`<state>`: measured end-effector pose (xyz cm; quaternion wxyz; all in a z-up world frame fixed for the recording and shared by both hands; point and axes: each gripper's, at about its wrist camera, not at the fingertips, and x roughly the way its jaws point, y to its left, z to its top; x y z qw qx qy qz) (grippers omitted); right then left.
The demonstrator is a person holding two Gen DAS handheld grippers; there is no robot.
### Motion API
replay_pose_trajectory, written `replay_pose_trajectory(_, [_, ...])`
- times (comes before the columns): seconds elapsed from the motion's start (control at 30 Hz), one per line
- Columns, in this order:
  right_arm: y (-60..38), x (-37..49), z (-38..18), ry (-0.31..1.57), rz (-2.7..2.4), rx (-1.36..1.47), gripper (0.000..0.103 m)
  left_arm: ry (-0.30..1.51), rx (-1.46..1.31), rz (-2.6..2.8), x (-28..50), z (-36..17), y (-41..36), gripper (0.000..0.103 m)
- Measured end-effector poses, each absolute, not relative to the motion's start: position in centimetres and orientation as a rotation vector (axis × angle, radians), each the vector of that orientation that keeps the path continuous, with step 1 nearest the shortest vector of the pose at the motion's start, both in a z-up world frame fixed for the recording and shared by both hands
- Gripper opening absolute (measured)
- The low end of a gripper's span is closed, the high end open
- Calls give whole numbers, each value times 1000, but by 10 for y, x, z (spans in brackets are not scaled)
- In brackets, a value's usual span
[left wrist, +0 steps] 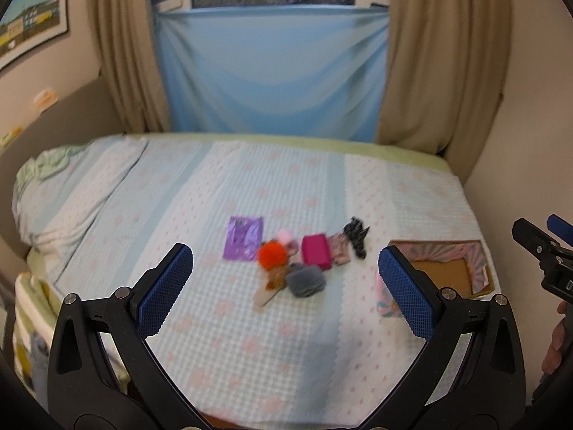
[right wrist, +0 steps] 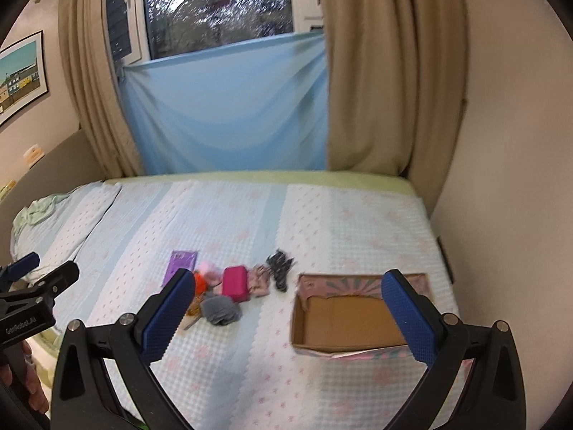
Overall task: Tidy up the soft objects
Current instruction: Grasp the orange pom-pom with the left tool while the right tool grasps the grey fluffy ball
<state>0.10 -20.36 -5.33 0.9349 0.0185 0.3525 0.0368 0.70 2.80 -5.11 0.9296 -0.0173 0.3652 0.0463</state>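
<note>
A small heap of soft things lies mid-bed: an orange pom-pom [left wrist: 272, 255], a grey fuzzy ball [left wrist: 306, 279], a magenta pouch [left wrist: 316, 251], a pale pink cloth [left wrist: 340, 248], a black-and-white scrunchie [left wrist: 355, 237], a pink fluffy item [left wrist: 286, 237] and a purple packet [left wrist: 243, 238]. The heap also shows in the right wrist view, with the grey ball [right wrist: 220, 310] and pouch [right wrist: 235, 283]. An open cardboard box [right wrist: 343, 317] stands to their right. My left gripper [left wrist: 284, 286] is open and empty above the bed's near part. My right gripper [right wrist: 286, 317] is open and empty.
The bed [left wrist: 229, 340] has a light blue checked cover, with a pillow [left wrist: 71, 186] at the left. Beige curtains [left wrist: 440, 64] and a blue sheet [left wrist: 272, 71] hang behind. A wall [right wrist: 508, 179] runs close along the bed's right side.
</note>
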Motion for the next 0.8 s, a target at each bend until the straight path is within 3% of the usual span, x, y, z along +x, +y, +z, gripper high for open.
replay_pose_trajectory(0.4, [-134, 57, -130, 943, 47, 265, 103, 889, -66, -18, 77, -115, 129, 103])
replay_pose_trajectory(0.8, [-81, 129, -252, 1118, -131, 564, 103, 1041, -41, -245, 198, -235, 159, 103])
